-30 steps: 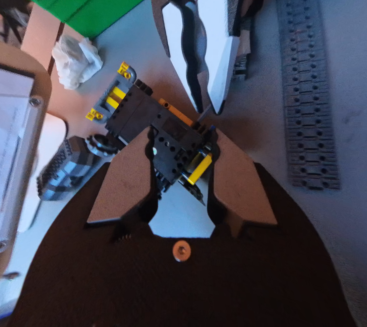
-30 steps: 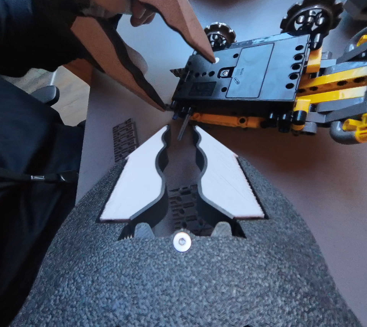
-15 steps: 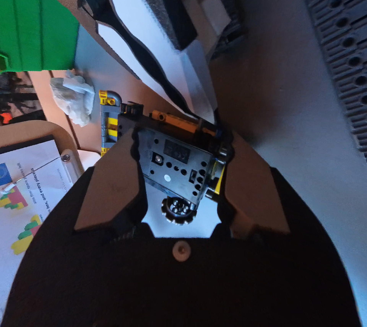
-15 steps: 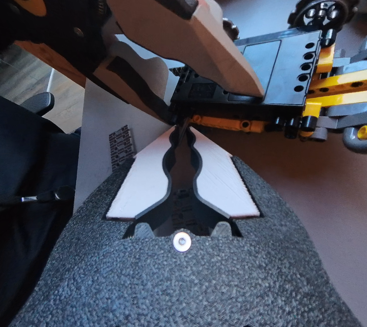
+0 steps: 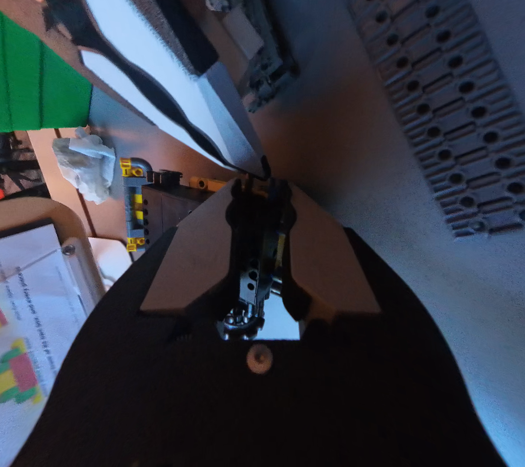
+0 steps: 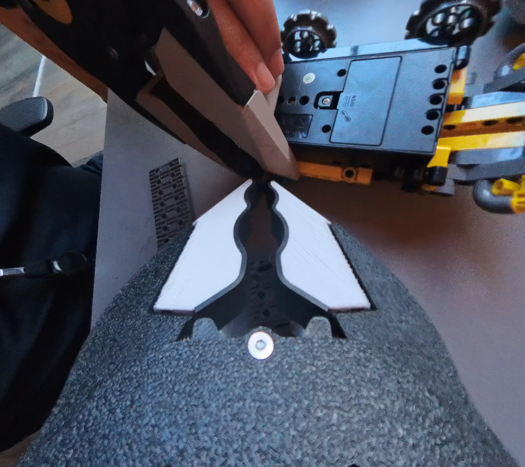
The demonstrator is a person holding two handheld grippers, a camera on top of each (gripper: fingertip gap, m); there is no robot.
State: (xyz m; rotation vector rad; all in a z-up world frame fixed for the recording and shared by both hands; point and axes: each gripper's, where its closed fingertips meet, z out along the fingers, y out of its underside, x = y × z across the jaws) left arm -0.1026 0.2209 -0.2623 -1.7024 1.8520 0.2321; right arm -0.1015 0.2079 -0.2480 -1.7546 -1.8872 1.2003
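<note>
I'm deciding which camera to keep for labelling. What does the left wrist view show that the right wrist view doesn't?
Only the left wrist view shows the green bin, a crumpled white wad and a printed sheet.

Only the right wrist view shows the model's black battery-box underside, two toothed wheels and a person's fingers.

Both show the left gripper clamped on the black-and-yellow brick model, the right gripper pinching a thin black pin at its corner, and a grey tread strip.

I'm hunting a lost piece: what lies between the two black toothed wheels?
Nothing: the right wrist view shows only bare table between the smaller-looking wheel and the larger-looking wheel.
</note>
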